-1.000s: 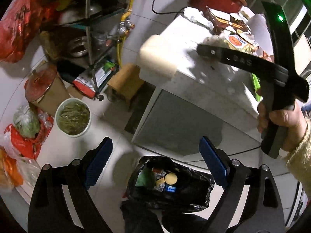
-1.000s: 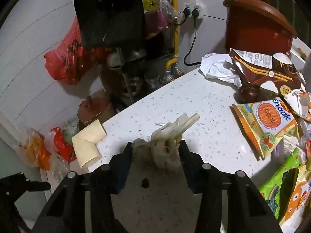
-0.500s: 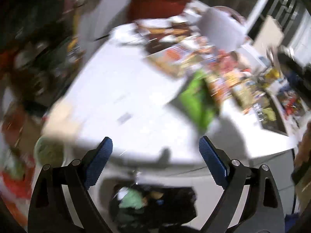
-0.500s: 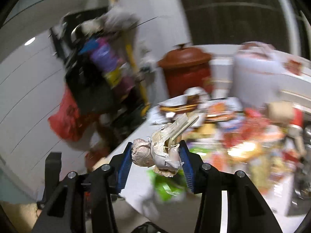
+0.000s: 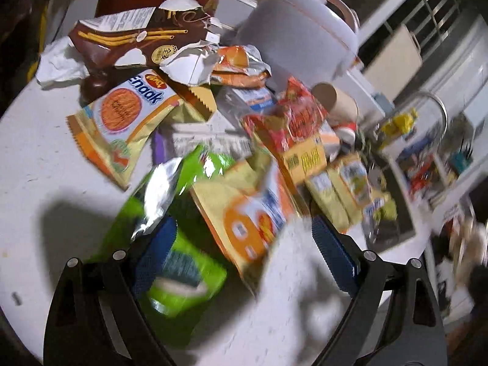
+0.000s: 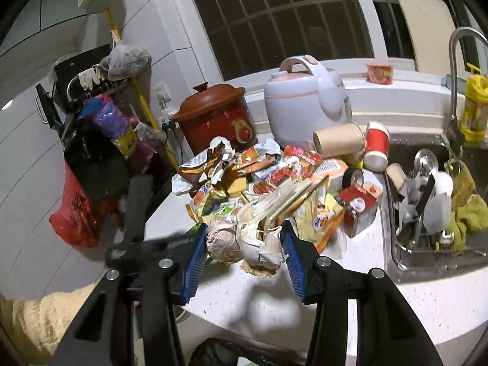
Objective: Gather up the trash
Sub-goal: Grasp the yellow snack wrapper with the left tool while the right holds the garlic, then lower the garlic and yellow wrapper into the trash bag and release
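Observation:
My right gripper [image 6: 244, 253] is shut on a crumpled wad of paper with chopsticks [image 6: 247, 238], held in the air over the white counter's front edge [image 6: 274, 305]. The rim of a black trash bag [image 6: 213, 350] shows just below it. My left gripper [image 5: 244, 256] is open, low over the counter, its left fingertip [image 5: 155, 253] against a green snack bag [image 5: 170, 244]. An orange-and-yellow wrapper [image 5: 247, 213] lies between the fingers. A pile of snack wrappers [image 5: 128, 116] covers the counter beyond. The left gripper's body also shows in the right wrist view [image 6: 137, 213].
A white rice cooker [image 6: 305, 97] and a red clay pot [image 6: 216, 116] stand at the back. Paper cups [image 6: 375, 143] lie by the sink [image 6: 427, 198], which holds dishes. A red plastic bag [image 6: 76, 213] hangs at the left wall.
My left gripper swung up from over the trash bag on the floor to the wrapper pile on the counter. My right gripper lifted the paper wad off the counter and drew back past the edge.

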### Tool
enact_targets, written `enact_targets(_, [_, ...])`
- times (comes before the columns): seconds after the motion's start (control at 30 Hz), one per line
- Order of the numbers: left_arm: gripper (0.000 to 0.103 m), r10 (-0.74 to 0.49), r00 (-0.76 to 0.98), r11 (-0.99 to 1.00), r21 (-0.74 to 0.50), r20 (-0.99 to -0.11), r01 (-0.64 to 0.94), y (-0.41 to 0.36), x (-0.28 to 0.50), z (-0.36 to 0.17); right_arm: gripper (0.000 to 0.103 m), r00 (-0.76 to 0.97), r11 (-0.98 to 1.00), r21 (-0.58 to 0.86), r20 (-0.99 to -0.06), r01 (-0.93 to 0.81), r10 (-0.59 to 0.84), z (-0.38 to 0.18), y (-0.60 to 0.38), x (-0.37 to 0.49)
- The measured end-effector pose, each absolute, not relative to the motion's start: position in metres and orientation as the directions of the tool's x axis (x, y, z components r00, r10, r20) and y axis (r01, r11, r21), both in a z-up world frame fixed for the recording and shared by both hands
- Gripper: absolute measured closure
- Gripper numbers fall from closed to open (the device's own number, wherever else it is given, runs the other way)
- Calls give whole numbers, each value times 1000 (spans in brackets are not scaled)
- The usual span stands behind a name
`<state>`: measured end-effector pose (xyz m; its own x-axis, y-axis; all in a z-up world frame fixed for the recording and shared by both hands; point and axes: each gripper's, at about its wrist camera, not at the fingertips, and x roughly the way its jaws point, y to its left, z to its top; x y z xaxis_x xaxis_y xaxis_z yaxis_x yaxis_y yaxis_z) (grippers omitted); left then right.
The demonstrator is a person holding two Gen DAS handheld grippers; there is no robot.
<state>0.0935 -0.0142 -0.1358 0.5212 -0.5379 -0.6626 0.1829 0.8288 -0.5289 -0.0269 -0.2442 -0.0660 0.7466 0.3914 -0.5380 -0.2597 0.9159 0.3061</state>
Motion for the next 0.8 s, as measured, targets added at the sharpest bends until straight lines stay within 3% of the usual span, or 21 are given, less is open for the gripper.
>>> enact_targets(0.03, [15,-527,534,836,-517,-662,184,-17,97,-137,56,743,915,308,-541,-260,393,-68,-243,-27])
enact_targets(0.07, [22,-527,539,837,-512,-658,194,-20,99,-136,56,737,913,315,-546,-260,399,-71,-244,-27])
enact_targets(0.1, [43,-534,532,834,-512,-657,205,-23,101,-137,56,734,911,320,-547,-261,403,-72,-245,-27])
enact_targets(0.17, [63,-593,497,788,-583,-633,199,-20,104,-141,56,729,908,327,-550,-262,408,-76,-246,-27])
enact_targets(0.3, [78,-642,498,737,-650,-584,187,-13,96,-139,56,725,901,341,-545,-267,421,-76,-247,-26])
enact_targets(0.63, [81,-696,575,666,-685,-430,294,19,57,-68,56,728,885,359,-516,-296,452,-64,-243,-20])
enact_targets(0.8, [81,-708,573,669,-651,-413,358,50,1,-47,56,703,867,355,-512,-350,493,-56,-234,-28])
